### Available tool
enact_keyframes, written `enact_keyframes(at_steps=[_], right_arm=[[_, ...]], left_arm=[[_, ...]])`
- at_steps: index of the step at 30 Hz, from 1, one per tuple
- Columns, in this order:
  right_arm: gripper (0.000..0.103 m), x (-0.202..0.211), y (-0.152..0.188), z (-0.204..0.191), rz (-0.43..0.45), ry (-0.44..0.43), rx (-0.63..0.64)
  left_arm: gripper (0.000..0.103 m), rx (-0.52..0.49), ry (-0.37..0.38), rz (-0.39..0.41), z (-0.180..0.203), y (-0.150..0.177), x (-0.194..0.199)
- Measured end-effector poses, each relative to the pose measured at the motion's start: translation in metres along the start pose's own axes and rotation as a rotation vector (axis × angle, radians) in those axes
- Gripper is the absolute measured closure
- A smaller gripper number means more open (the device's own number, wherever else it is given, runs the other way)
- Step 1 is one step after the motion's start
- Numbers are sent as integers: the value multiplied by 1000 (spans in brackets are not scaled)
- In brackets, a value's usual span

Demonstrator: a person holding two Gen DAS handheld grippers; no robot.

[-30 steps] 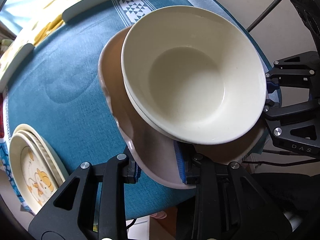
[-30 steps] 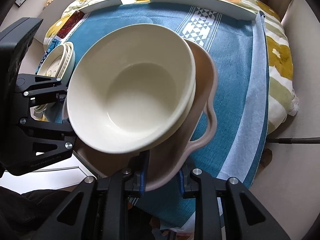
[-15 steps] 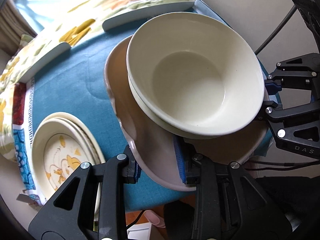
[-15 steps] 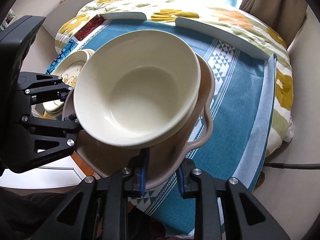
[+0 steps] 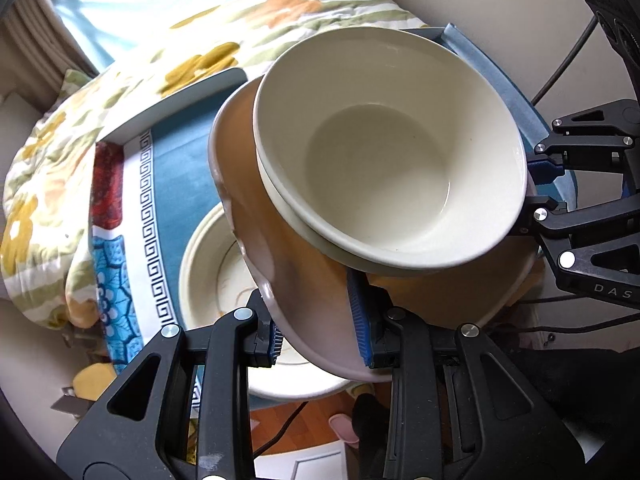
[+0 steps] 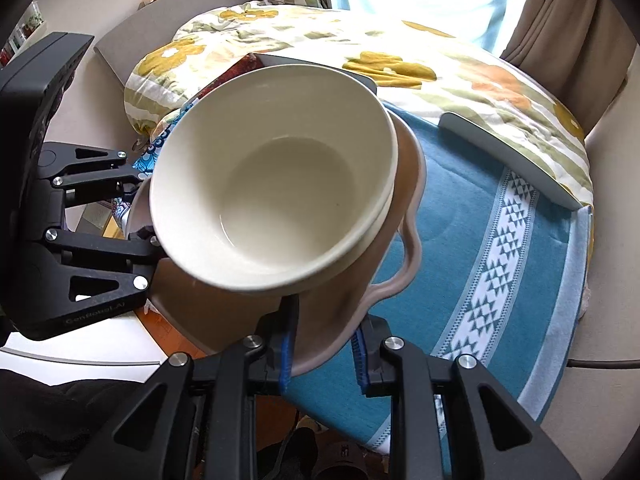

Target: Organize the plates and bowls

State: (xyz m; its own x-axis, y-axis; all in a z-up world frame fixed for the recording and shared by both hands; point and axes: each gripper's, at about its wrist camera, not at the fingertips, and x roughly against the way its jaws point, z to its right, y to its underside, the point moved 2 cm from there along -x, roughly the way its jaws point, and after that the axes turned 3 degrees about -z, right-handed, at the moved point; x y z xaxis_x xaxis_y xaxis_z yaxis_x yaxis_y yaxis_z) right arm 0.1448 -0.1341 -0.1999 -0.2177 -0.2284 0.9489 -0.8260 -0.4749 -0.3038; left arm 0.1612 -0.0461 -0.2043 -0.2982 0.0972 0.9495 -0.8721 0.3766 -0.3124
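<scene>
A pink wavy-rimmed plate [image 5: 304, 300] carries two stacked cream bowls [image 5: 384, 160] and is held up in the air, tilted. My left gripper [image 5: 320, 344] is shut on the plate's near rim. My right gripper [image 6: 324, 352] is shut on the opposite rim of the pink plate [image 6: 332, 320], with the cream bowls [image 6: 280, 184] just above it. A stack of cream plates [image 5: 208, 264] with a printed pattern lies on the table below the pink plate. Each gripper shows at the side of the other's view.
The round table [image 6: 500, 264] has a teal cloth with white patterned bands. A floral quilt [image 6: 360, 44] and grey-white flat pads [image 6: 508, 160] lie at its far side. Wooden floor [image 5: 320, 408] shows below the table edge.
Both grippers carried the pink plate with the bowls leftward and higher. It now hangs over the stack of cream plates, which was off to the left before.
</scene>
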Motion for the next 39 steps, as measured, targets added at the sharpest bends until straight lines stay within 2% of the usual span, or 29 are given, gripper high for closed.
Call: enact_keyframes(at_steps=[6, 13, 25, 31, 35, 39], right_arm=[[81, -30, -13, -44, -22, -25, -31], [81, -50, -16, -67, -58, -8, -59], [81, -61, -16, -68, -54, 5, -93], [81, -64, -17, -68, -101, 22, -104], [81, -67, -18, -65, -140, -4, -144], [81, -69, -17, -61, -161, -23, -180]], left_arm=[[78, -7, 7, -35, -46, 34, -11], [78, 1, 52, -52, -61, 54, -30], [78, 28, 86, -61, -72, 57, -45], [77, 37, 103, -112, -71, 55, -46], [77, 82, 129, -156, -75, 51, -49], [68, 71, 135, -186, -69, 50, -51]])
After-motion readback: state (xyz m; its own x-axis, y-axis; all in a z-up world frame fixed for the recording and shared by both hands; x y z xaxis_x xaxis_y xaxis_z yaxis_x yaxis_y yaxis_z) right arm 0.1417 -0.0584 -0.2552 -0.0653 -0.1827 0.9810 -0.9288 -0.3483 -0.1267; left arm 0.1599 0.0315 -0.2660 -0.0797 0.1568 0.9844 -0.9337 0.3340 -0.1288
